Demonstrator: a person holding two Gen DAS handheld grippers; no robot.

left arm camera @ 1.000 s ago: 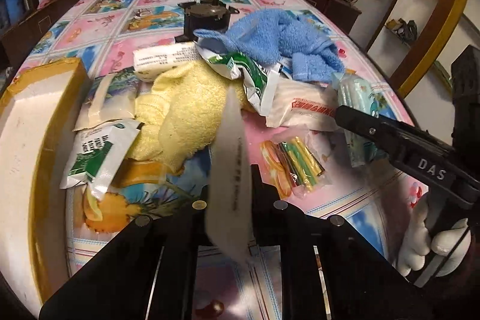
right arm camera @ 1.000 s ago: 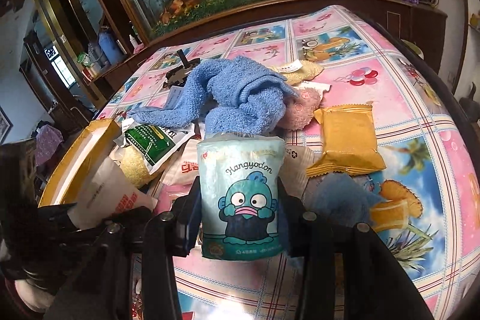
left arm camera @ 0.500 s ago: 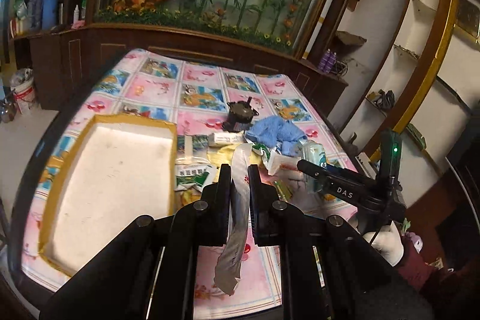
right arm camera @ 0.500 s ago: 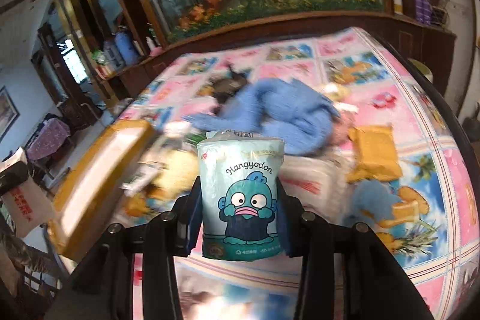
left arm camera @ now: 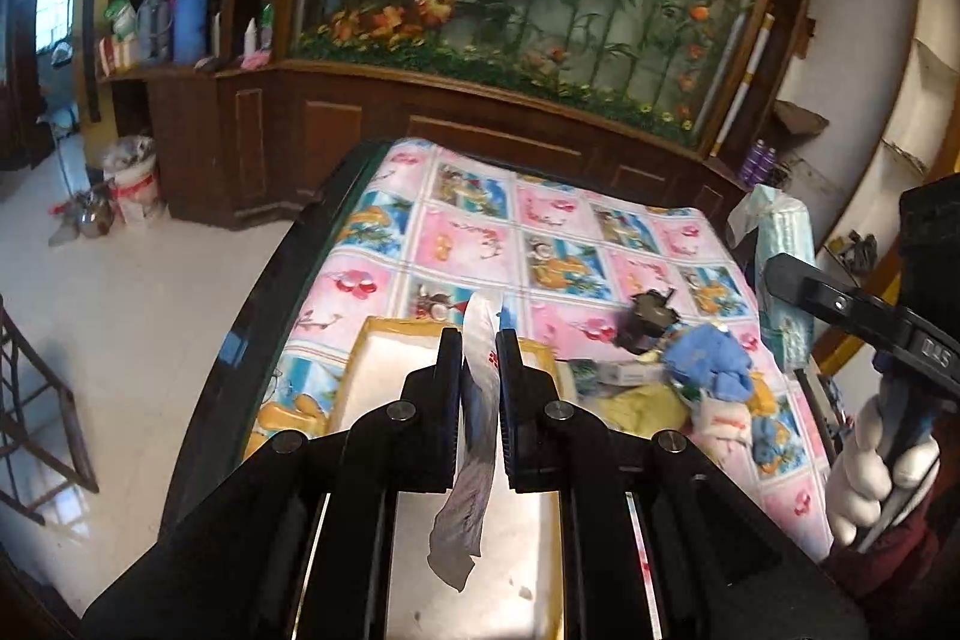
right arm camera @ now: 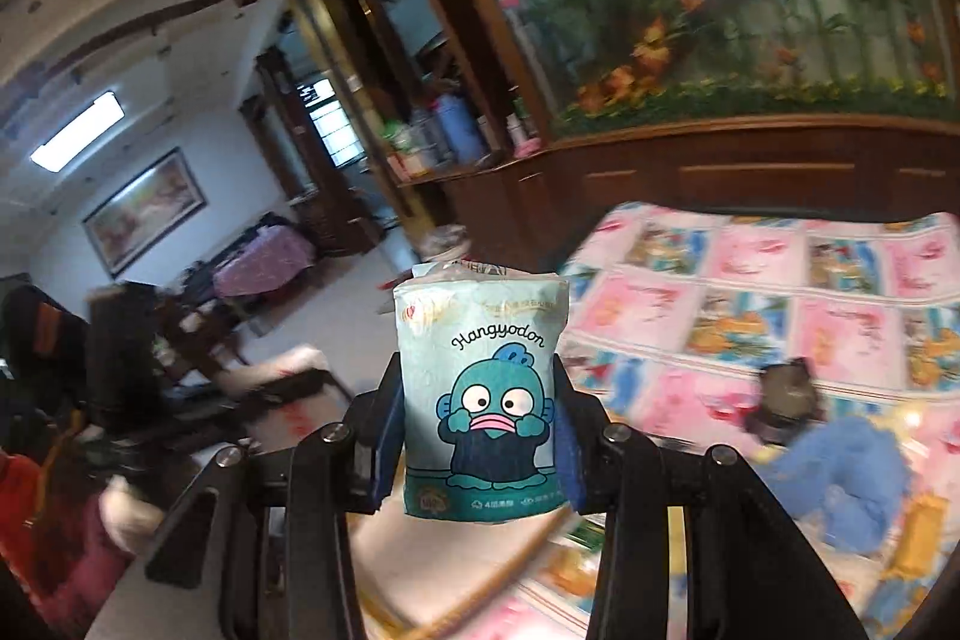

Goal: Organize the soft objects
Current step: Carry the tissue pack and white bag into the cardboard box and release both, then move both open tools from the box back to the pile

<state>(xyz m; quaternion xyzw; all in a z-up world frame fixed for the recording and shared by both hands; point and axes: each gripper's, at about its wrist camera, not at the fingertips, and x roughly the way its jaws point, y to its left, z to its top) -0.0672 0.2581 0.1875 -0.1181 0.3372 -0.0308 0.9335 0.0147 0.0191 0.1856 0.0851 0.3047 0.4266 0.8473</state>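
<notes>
My left gripper [left arm camera: 480, 388] is clamped on a thin white sachet [left arm camera: 474, 436] that droops limply over the yellow-rimmed tray [left arm camera: 384, 340]. My right gripper [right arm camera: 480, 400] squeezes the teal tissue pack [right arm camera: 483, 394] by its sides; it looks light, squashy and slick, so I would hold it mid-body.

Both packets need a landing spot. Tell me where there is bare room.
Free: the white floor of the yellow-rimmed tray, and the far patterned tablecloth beyond it. Crowded: right of the tray, where the blue towel, yellow towel and packets pile up.
</notes>
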